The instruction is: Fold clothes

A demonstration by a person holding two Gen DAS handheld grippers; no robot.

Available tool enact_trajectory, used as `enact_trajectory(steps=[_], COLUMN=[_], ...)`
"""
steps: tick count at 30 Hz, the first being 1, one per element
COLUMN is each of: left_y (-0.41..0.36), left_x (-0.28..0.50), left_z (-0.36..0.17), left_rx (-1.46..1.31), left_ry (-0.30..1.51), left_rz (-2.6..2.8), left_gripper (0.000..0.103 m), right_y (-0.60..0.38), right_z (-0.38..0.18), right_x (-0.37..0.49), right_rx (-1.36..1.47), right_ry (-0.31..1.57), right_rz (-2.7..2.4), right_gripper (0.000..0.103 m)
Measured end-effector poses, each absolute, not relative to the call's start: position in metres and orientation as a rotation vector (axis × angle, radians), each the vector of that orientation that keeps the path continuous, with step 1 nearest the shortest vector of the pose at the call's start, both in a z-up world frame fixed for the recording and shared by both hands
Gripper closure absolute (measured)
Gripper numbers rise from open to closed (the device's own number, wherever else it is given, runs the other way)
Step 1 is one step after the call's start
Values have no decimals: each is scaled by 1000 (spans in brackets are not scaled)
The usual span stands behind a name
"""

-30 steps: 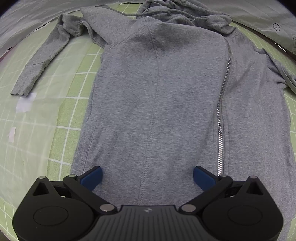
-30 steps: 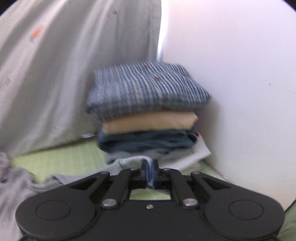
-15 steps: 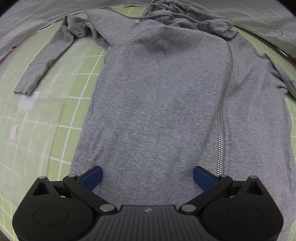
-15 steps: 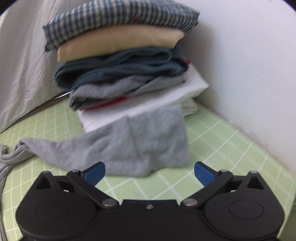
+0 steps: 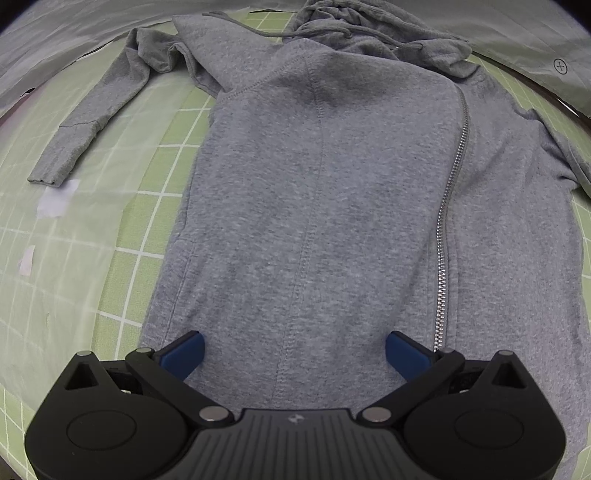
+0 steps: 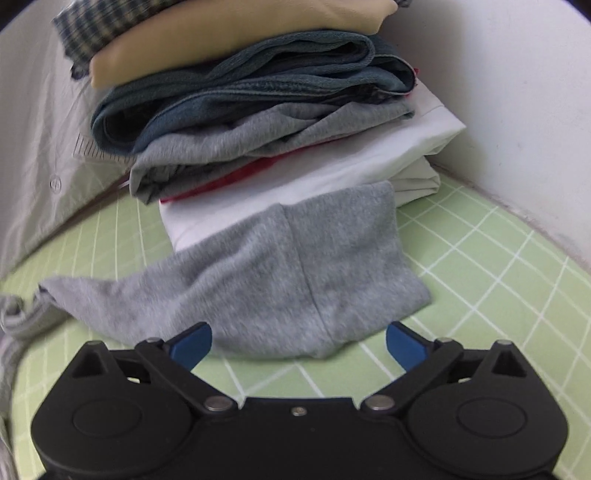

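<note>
Left wrist view: grey zip hoodie [image 5: 332,206] lies spread flat on the worktop, a green grid mat [image 5: 122,258]. Zipper [image 5: 448,206] runs up the garment right of centre; hood [image 5: 373,29] bunched at the far end w/ drawstring showing. One sleeve [image 5: 92,114] stretches out to the left, cuff beside a white tape patch [image 5: 55,203]. Left hand-held gripper [image 5: 295,350] hovers over the hem end, jaws spread wide, blue pads apart w/ nothing pinched btwn them.

Right wrist view: right hand-held gripper [image 6: 299,347] also stands wide, jaws having just been opening; nothing clamped, pads don't touch cloth. Just ahead lies the hoodie's other sleeve [image 6: 295,273], its cuff end leaning up against a stack of folded clothes [image 6: 258,110]: white at the bottom, then red, grey, dark blue, tan, checked on top. Stack sits in the corner by a white wall [image 6: 517,92].
</note>
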State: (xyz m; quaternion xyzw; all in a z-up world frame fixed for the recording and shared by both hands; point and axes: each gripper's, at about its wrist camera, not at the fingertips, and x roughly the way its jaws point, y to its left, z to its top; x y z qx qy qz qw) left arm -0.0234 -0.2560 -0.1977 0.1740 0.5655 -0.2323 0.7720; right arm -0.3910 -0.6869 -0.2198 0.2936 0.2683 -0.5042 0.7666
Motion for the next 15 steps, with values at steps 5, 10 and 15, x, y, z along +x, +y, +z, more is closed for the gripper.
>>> enact_trajectory(steps=[5, 10, 15], left_y=[-256, -253, -250], left_x=[-25, -30, -35], left_z=[-197, -196, -199], left_rx=[370, 366, 363], left_ry=[1218, 1205, 1189], left_rz=[-497, -499, -502], left_gripper=[0, 0, 0], right_y=[-694, -686, -662], right_z=[-222, -217, -194], right_x=[-378, -377, -407], right_rx=[619, 559, 687], right_ry=[633, 664, 501], right_rz=[-1135, -1038, -1031], right_gripper=[22, 80, 96])
